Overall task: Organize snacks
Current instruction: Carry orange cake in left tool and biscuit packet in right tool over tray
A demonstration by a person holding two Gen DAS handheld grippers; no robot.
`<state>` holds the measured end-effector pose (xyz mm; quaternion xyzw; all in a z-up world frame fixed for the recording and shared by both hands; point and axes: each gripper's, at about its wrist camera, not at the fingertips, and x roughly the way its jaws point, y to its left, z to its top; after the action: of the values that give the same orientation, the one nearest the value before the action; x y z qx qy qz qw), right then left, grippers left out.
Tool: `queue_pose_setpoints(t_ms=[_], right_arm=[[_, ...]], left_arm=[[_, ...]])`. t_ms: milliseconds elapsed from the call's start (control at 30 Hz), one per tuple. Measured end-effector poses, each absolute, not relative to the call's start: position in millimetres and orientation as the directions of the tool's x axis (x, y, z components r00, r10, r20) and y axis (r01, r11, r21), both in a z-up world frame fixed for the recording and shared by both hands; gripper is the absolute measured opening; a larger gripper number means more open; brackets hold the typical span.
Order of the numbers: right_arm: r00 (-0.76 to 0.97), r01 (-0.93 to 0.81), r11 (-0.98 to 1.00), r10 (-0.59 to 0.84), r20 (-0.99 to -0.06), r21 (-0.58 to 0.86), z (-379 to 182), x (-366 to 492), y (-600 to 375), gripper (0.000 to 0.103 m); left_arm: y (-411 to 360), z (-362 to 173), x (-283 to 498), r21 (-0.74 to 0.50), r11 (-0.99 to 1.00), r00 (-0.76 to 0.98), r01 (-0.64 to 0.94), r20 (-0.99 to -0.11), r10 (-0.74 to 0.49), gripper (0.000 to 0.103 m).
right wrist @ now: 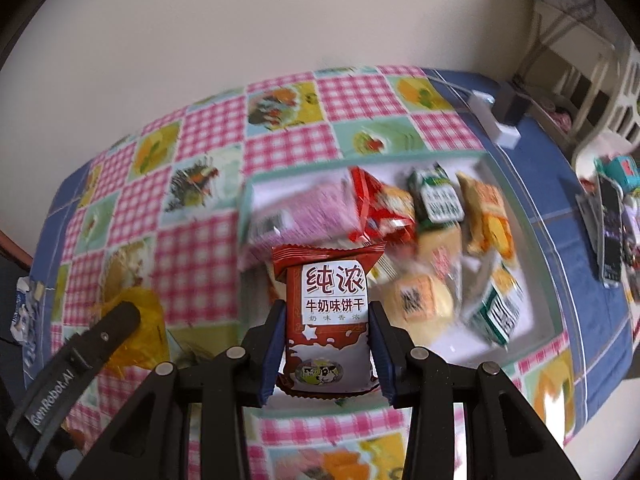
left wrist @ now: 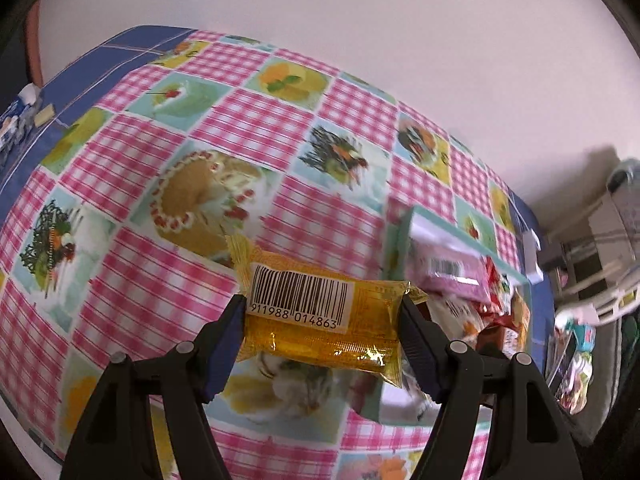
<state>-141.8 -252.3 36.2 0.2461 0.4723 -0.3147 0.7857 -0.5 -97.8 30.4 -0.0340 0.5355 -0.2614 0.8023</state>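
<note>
**A:** What have I got in each hand?

**B:** My left gripper [left wrist: 322,314] is clenched on a yellow packet [left wrist: 320,316], held by its two ends. Its long axis runs crosswise between the fingers, barcode side up, above the checked tablecloth [left wrist: 248,120] and left of the tray [left wrist: 424,216]. My right gripper [right wrist: 328,340] is clamped tight on a red-and-white biscuit packet [right wrist: 328,316]. That one stands upright with its long axis running away from the camera and its printed face towards me, over the near left edge of the tray [right wrist: 532,280].

**A:** What surrounds them?

**B:** In the right wrist view the tray holds a heap of snacks: a pink packet [right wrist: 308,208] at the far left, a red wrapper [right wrist: 376,208], green-and-white packets [right wrist: 438,196], orange ones [right wrist: 490,216] and pale round cakes [right wrist: 420,300]. The left gripper's arm [right wrist: 80,356] shows at the near left, yellow wrapper beside it. A white charger block [right wrist: 496,120] lies on the blue border beyond the tray. More clutter sits off the right edge.

**A:** Anything unclear?

**B:** The tray contents are smeared with blur, so I cannot read most labels. My fingers cover both ends of the yellow packet and the sides of the biscuit packet. In the left wrist view the tray is cut off by the right finger.
</note>
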Motion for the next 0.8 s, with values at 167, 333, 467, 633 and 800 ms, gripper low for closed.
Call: queue_pose_setpoints(t_ms=[167, 333, 467, 633, 800], right_arm=[[0.334, 0.756, 0.648, -0.255, -0.908, 0.096, 28, -157, -268, 0.042], [0.275, 0.82, 0.568, -0.285, -0.918, 0.07, 22, -177, -295, 0.042], [0.268, 0.849, 0.521, -0.28, -0.922, 0.088, 19, -192, -314, 0.042], [0.254, 0.865, 0.494, -0.278, -0.926, 0.09, 15, -199, -325, 0.042], [0.231, 0.88, 0.467, -0.261, -0.937, 0.087, 4, -204, -334, 0.043]], left_arm=[[-119, 26, -17, -0.347, 0.819, 0.237, 0.456, -0.84, -0.488, 0.075], [-145, 22, -34, -0.373, 0.754, 0.162, 0.541, -0.834, -0.528, 0.075], [-166, 18, -48, -0.373, 0.721, 0.122, 0.584, -0.838, -0.532, 0.075], [-185, 10, -58, -0.386, 0.692, 0.075, 0.611, -0.841, -0.536, 0.075], [-196, 4, -60, -0.35, 0.696, 0.098, 0.627, -0.851, -0.516, 0.075]])
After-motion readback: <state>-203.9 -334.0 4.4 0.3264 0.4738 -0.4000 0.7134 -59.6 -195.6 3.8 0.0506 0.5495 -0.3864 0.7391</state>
